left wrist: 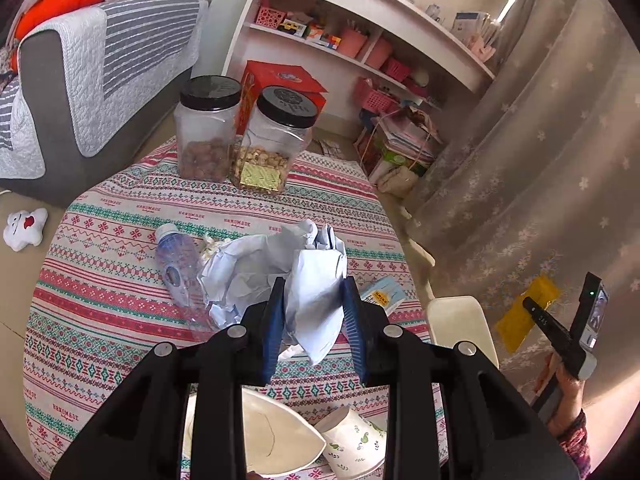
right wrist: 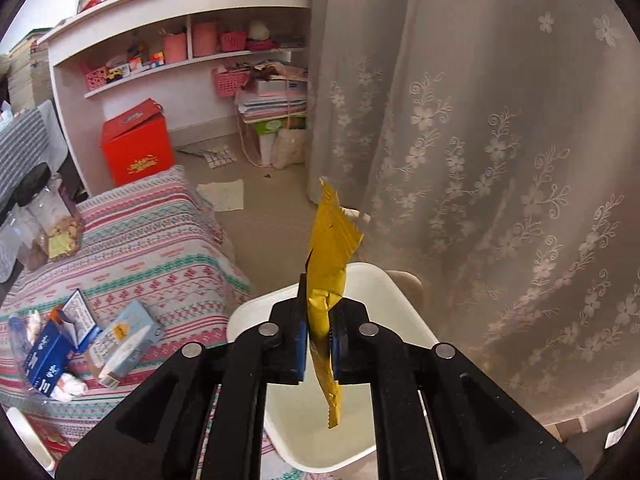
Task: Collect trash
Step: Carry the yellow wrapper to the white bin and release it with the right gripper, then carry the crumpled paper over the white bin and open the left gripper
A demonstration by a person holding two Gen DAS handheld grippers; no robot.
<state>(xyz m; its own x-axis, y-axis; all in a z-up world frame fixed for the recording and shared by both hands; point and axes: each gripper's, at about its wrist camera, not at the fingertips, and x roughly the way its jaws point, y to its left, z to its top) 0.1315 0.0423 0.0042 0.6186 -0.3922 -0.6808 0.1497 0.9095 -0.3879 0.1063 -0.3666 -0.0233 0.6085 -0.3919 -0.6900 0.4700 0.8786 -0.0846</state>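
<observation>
1. The left gripper [left wrist: 314,312] has its ribbed blue pads [left wrist: 273,332] closed partway on a crumpled sheet of pale blue-white paper [left wrist: 316,292]; the paper bulges between the jaws and spills forward and to their left in stiff creased folds.
2. Just left of those jaws lies a clear, crushed plastic bottle [left wrist: 179,266] with a white cap, on its side and touching the paper heap.
3. To the right of the left jaws, a small pale-blue carton with a yellow label [left wrist: 382,294] lies flat on the patterned woven tablecloth [left wrist: 100,320].
4. Beneath the left gripper's frame sit a bent white paper plate [left wrist: 280,436] and a tipped paper cup printed with green shapes [left wrist: 354,444].
5. Well ahead of the left jaws stand two clear plastic jars with black screw lids [left wrist: 244,136], one holding brown nuts, one paler ones.
6. The right gripper [right wrist: 318,332] is clamped tight on a yellow foil wrapper [right wrist: 330,264], flat and crinkled with serrated ends, which runs above and below the pads.
7. Directly under the right jaws is a white, smooth-walled rectangular bin [right wrist: 404,320]; the wrapper hangs over its opening.
8. Left of the right jaws, a dark blue box [right wrist: 48,356] and the pale-blue carton rest on the tablecloth.
9. Right of both grippers hangs a sheer curtain embroidered with flowers [right wrist: 500,160].
</observation>
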